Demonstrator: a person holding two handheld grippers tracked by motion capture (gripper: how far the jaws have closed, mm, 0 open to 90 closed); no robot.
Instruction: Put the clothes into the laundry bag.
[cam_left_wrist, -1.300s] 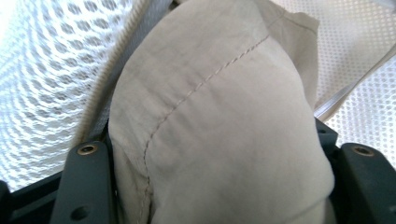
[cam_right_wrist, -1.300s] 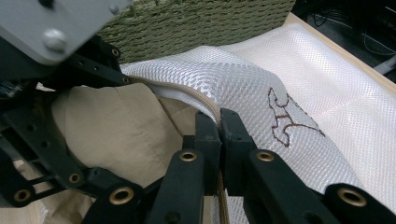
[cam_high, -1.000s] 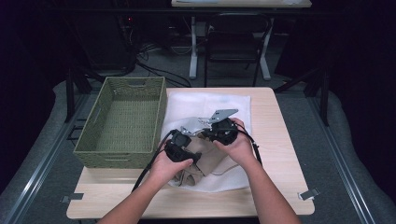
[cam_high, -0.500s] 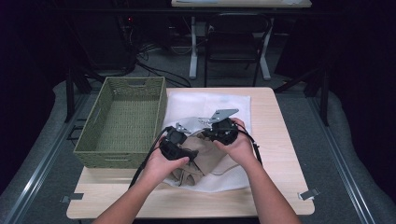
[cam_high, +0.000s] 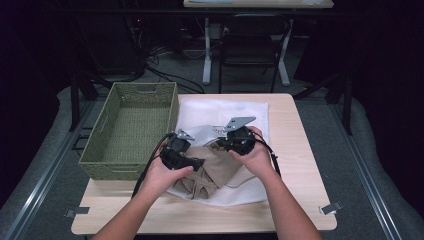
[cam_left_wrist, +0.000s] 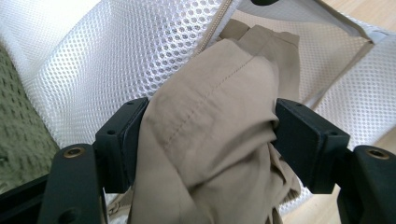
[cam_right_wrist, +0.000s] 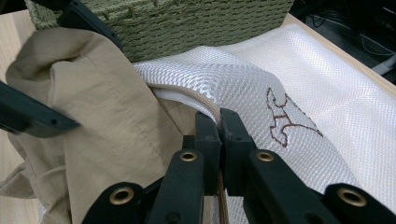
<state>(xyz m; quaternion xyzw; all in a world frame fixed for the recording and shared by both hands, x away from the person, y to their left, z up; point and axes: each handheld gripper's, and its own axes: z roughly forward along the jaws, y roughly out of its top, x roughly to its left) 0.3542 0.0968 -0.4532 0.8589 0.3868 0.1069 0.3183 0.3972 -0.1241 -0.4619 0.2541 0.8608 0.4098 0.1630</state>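
A: As the person's forearms came in over the near edge of the wooden table (cam_high: 300, 200), what did each tool hold?

B: The left gripper (cam_left_wrist: 210, 135) had a bunched fold of tan garment (cam_left_wrist: 210, 154) between its jaws, wide apart, both pads against the cloth; those jaws had just been opening a little. The right gripper (cam_right_wrist: 219, 123) was clamped tight on the zippered rim of the white mesh laundry bag (cam_right_wrist: 299, 88), holding its mouth up.

A: And where did the garment lie?

B: Near the middle of the table, partly inside the bag's opening, the rest spilling toward the person over the bag's lower layer (cam_high: 200, 175).

A: Beyond that?

B: The bag's far half lay flat on the table (cam_high: 225, 110). The green woven basket (cam_high: 130, 130) stood just beside it on the left, and a dark chair (cam_high: 250, 45) stood past the table's far edge.
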